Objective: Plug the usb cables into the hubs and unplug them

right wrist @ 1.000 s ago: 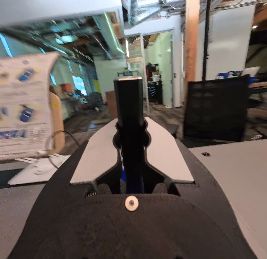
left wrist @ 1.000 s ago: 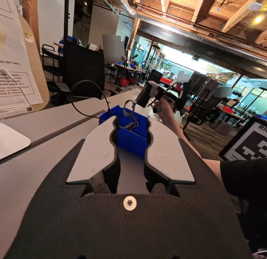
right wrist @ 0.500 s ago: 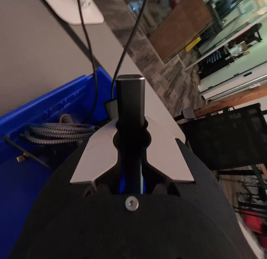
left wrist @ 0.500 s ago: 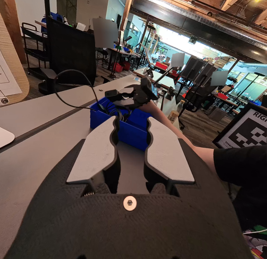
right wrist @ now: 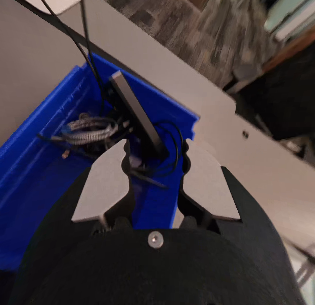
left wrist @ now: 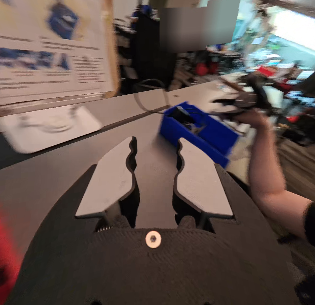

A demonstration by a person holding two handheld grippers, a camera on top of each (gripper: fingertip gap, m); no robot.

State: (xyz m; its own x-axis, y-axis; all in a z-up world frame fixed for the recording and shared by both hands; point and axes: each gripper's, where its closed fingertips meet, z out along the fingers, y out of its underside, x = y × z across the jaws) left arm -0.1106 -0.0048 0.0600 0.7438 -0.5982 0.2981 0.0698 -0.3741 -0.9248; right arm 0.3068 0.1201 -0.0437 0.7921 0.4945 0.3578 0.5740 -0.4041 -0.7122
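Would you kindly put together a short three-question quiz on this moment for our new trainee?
1. True or false: the right gripper is shut on the dark hub.
2. Where does the hub lie? A) on the bare table B) in the blue bin C) on the floor
3. Fill in: the left gripper is open and holds ____.

Key
1. False: its jaws stand apart, and the hub leans in the bin beyond them.
2. B
3. nothing; only the grey table shows between its jaws.
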